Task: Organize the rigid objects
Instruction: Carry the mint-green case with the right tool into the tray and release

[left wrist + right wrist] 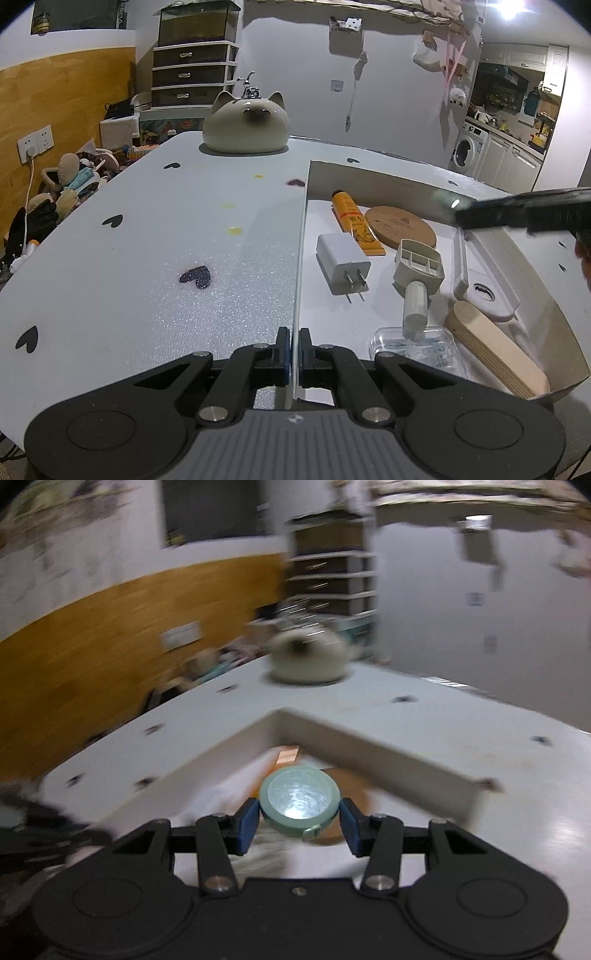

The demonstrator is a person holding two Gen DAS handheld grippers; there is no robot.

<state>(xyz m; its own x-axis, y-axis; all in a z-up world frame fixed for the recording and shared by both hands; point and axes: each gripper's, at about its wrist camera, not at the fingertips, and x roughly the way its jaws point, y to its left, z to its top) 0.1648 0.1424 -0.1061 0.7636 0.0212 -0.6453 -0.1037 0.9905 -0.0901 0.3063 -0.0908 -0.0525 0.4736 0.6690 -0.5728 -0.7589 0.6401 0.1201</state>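
While your left gripper (pixel 294 354) clamps the shallow white cardboard box's (pixel 300 258) thin side wall — steadying it, I judge — your right gripper (pixel 298 821) pinches a round pale-green mirrored compact (pixel 299 801) above the box interior. The orange tube's (pixel 355 223) red lettering is unreadable.

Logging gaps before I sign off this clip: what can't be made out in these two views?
- Right wrist view: motion blur smears the white cardboard box; its contents are unreadable.
- Right wrist view: the round pale-green container in the right hand-held gripper hides what lies behind it.
- Left wrist view: the clear plastic case is partly hidden behind the left hand-held gripper; contents unclear.
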